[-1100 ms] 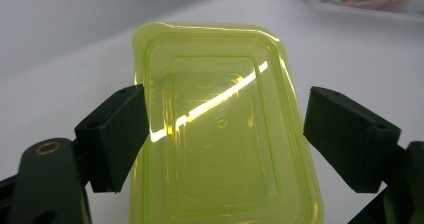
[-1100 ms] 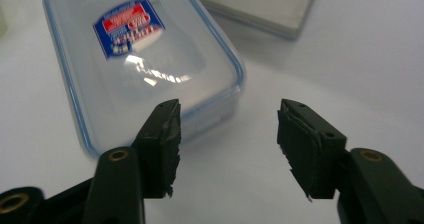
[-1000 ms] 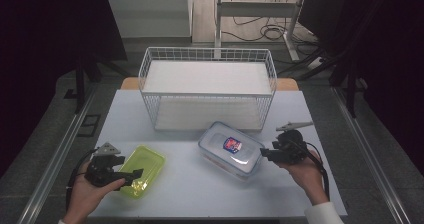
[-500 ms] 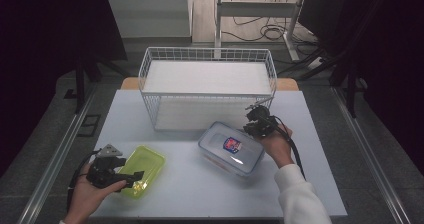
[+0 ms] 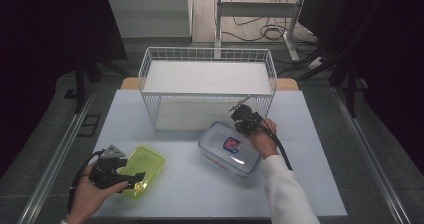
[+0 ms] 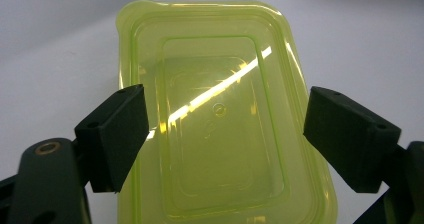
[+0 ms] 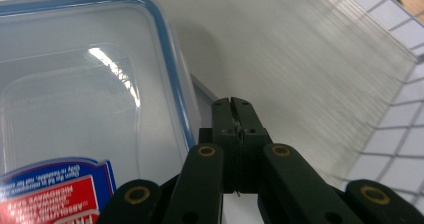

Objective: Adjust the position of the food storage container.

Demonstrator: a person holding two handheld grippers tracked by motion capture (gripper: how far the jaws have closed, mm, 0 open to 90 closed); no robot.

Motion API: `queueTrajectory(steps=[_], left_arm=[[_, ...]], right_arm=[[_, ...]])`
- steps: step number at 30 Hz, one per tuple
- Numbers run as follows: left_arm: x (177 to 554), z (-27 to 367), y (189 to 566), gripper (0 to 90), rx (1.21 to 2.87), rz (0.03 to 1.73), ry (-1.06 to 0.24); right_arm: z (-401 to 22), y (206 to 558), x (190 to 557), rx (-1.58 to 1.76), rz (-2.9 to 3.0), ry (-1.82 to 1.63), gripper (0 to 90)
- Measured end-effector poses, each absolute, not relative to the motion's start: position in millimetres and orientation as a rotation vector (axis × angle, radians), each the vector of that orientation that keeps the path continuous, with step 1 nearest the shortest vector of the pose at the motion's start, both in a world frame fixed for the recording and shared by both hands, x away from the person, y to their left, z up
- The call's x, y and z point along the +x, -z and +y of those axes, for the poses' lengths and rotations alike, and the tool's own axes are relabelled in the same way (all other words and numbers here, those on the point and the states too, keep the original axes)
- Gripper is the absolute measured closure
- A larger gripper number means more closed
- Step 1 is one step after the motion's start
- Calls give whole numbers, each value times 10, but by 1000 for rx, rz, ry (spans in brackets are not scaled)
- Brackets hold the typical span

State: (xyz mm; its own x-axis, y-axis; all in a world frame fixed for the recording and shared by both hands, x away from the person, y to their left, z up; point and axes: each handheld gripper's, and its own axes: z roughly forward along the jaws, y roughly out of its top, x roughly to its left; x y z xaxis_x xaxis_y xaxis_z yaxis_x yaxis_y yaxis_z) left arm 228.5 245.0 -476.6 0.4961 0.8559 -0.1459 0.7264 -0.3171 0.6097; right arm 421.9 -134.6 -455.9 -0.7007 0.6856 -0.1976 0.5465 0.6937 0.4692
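- Lower left of the high view: the left hand-held gripper [image 5: 131,176] lies over the near end of the yellow-green container [image 5: 143,169], which sits on the desk [image 5: 200,194]. In the left gripper view its jaws stand wide, one at each long side of the container [image 6: 220,134], with the pads not pressing on it as far as can be seen.
- Centre of the high view: the clear container with the blue-rimmed lid [image 5: 229,148] lies on the desk just in front of the white wire basket [image 5: 207,66].
- Right of centre: the right hand-held gripper [image 5: 239,115] is at the far right corner of the clear container, close to the basket's front wall. In the right gripper view its jaws are pressed together with nothing between them, beside the lid's blue rim [image 7: 175,69].
- Count: two hand-held grippers, two containers, one basket.
- Against the earlier pictures: the right hand-held gripper has come from the lower right of the clear container up to its far corner, and its jaws have just been closing, on nothing. The left one, both containers and the basket are where they were.
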Motion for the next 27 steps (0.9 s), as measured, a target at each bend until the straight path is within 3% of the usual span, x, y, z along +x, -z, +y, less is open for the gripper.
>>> queueTrajectory(steps=[27], left_arm=[[2292, 2453, 4766, 178, 2117, 1290, -261]], right_arm=[[-1016, 4572, 4143, 741, 2654, -565, 893]])
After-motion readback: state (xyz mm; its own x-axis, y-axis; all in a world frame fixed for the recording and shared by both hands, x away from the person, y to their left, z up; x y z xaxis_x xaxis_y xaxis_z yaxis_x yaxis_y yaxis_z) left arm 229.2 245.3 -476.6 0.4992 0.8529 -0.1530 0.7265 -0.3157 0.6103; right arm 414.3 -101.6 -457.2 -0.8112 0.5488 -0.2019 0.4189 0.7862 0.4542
